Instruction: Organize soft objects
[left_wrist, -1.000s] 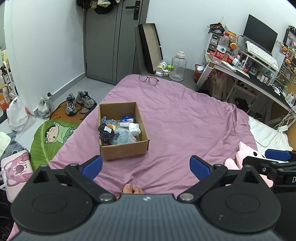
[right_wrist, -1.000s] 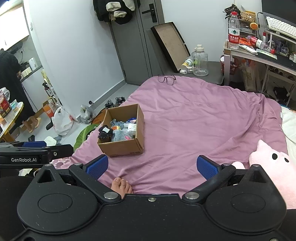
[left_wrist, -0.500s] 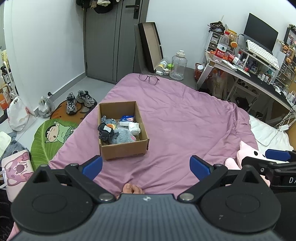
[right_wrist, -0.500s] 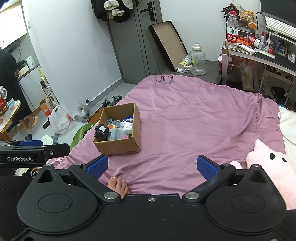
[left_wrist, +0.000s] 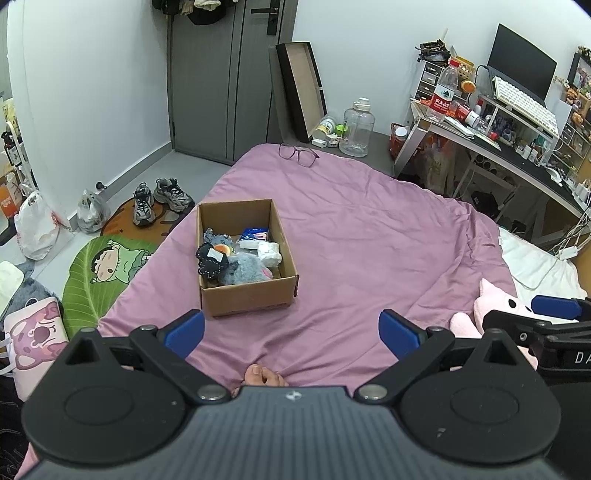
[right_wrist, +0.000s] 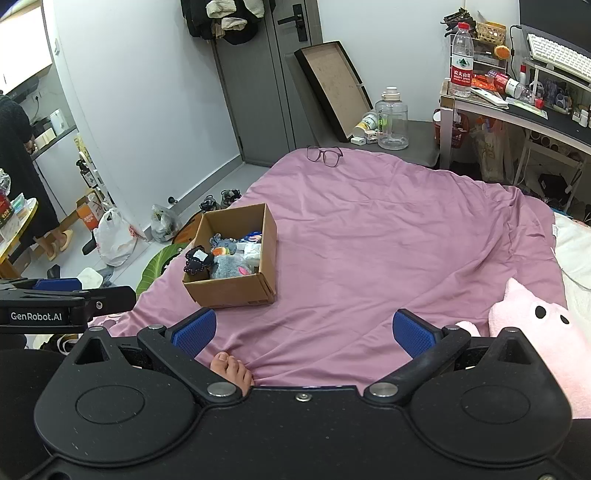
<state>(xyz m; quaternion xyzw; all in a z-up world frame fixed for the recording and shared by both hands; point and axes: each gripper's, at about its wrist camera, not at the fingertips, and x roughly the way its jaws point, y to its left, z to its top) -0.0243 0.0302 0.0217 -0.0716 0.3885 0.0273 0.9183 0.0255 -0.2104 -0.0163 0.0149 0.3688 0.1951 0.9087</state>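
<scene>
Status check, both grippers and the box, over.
Left gripper open, empty. Right gripper open, empty. Cardboard box on the purple blanket, soft toys inside; pink plush outside it, at right. Bare foot under the grippers.

even, bright indoor light in both wrist views; sharp focus throughout.
fisheye bending curves the door (left_wrist: 236, 74) and walls toward the dark corners; soft shadows sit in the purple bedspread (right_wrist: 388, 240) folds; no glare or motion blur.
</scene>
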